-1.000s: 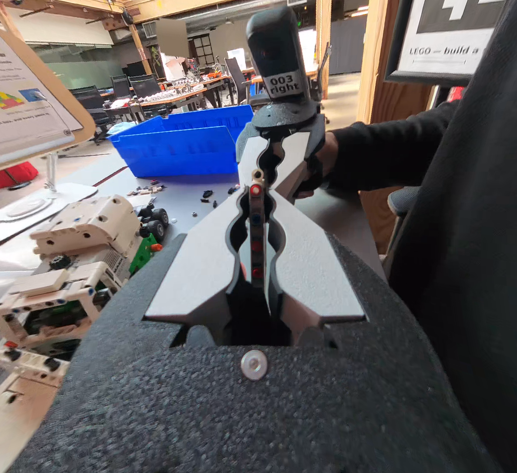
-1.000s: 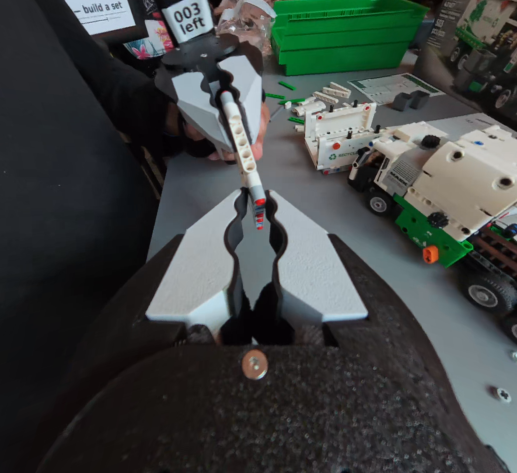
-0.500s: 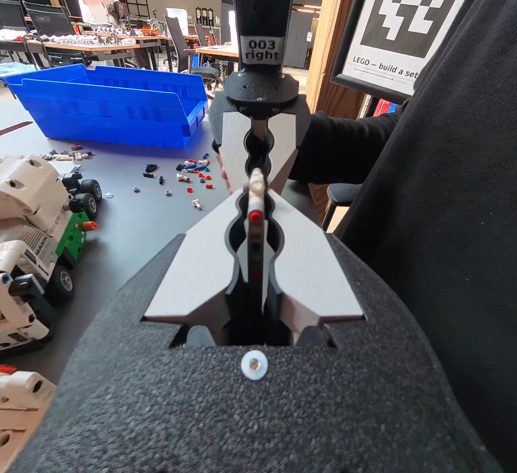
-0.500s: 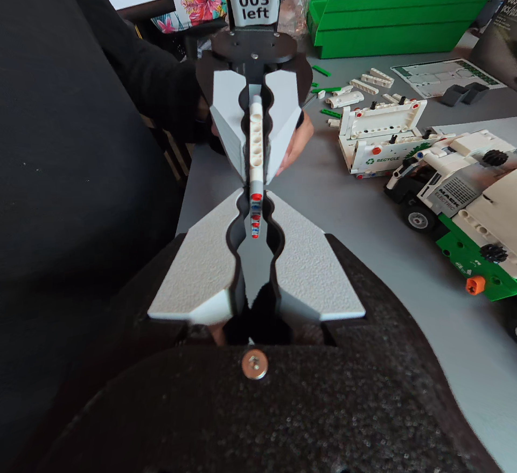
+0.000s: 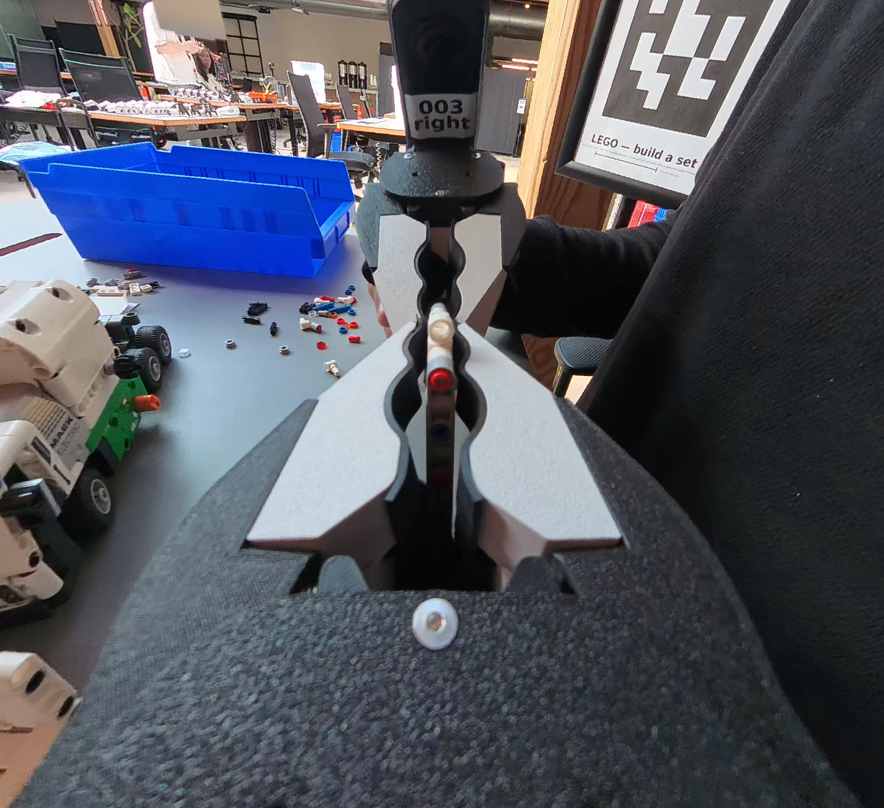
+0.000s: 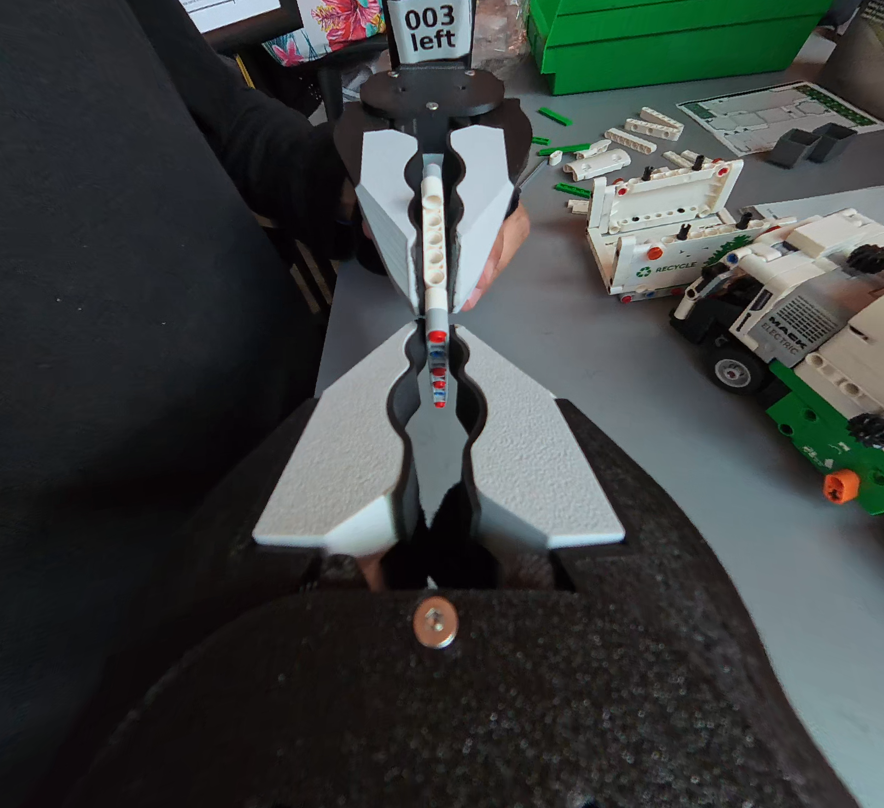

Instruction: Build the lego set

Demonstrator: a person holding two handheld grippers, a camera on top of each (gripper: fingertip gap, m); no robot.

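Observation:
A long Technic beam assembly spans both grippers above the grey table (image 6: 598, 402). In the right wrist view it is a white holed beam (image 6: 433, 235) with a grey end carrying red and blue pins (image 6: 437, 371). My left gripper (image 5: 439, 340) is shut on it, and the pinned beam (image 5: 439, 426) runs between its fingers. My right gripper (image 6: 435, 330) faces the left gripper (image 6: 436, 306) tip to tip, its fingertips closed on the pinned end. In the left wrist view the right gripper (image 5: 440, 314) meets a small white end piece (image 5: 439, 326).
A white and green truck model (image 6: 789, 330) and a white container body (image 6: 660, 230) stand on the table. A green bin (image 6: 693, 5), loose white beams (image 6: 636, 134) and a printed sheet (image 6: 775, 115) lie behind. A blue bin (image 5: 191, 211) and small loose parts (image 5: 330, 316) are near. A person's dark sleeve (image 5: 598, 278) is alongside. Less than 4 cm separates the two grippers' tips.
Both grippers swung round together with the beam. The left gripper, tilted a second ago, now stands straight in line with the right one, and the tips are closer together.

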